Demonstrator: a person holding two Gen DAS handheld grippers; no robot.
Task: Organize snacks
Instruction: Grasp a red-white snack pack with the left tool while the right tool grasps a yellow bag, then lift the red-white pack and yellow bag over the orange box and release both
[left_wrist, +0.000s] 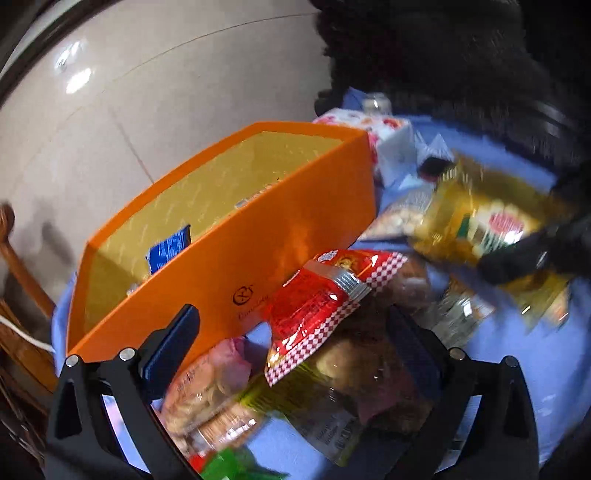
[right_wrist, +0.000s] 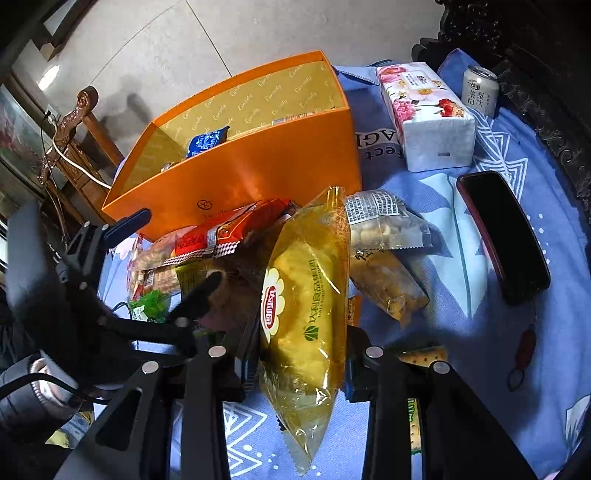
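Right gripper (right_wrist: 301, 369): jaws pinch a yellow cake packet (right_wrist: 306, 306) at mid-length, the packet standing upright between the pads. Left gripper (left_wrist: 291, 339): jaws spread wide over the snack pile, a red checkered packet (left_wrist: 321, 295) lying between the fingers with no pad pressing it. The orange box (right_wrist: 258, 170) sits directly ahead of both grippers, a blue packet (right_wrist: 207, 142) inside. Right of the right gripper: a tissue pack (right_wrist: 428, 118), a drink can (right_wrist: 480, 90), a phone (right_wrist: 502, 236).

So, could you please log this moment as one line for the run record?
right gripper: shut on yellow snack bag | left gripper: open over red checkered pack | orange box: blue packet inside
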